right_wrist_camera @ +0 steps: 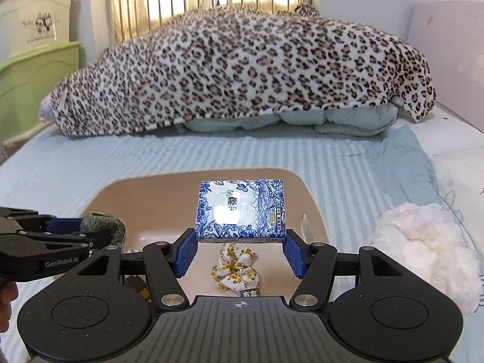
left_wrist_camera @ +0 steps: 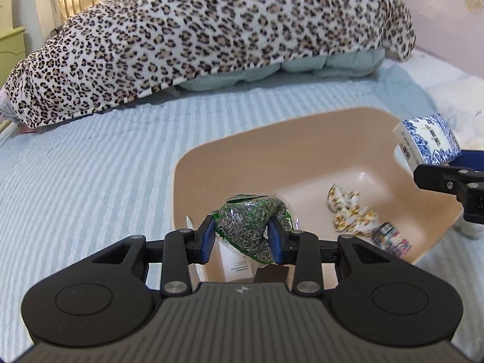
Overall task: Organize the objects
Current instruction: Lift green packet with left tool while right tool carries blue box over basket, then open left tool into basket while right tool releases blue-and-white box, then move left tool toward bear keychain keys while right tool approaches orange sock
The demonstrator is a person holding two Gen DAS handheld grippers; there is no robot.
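Clenching a seed bag [left_wrist_camera: 254, 227] in my left gripper [left_wrist_camera: 242, 236] and a tissue pack [right_wrist_camera: 240, 210] in my right gripper [right_wrist_camera: 240, 248], I am risking a collision above the beige basin [right_wrist_camera: 311, 199], its floral cloth [right_wrist_camera: 237, 269] at six o'clock.

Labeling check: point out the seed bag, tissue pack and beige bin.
seed bag [left_wrist_camera: 248, 227], left wrist view, middle of bag between the pads.
tissue pack [right_wrist_camera: 240, 210], right wrist view, top face.
beige bin [left_wrist_camera: 272, 133], left wrist view, far inner wall.
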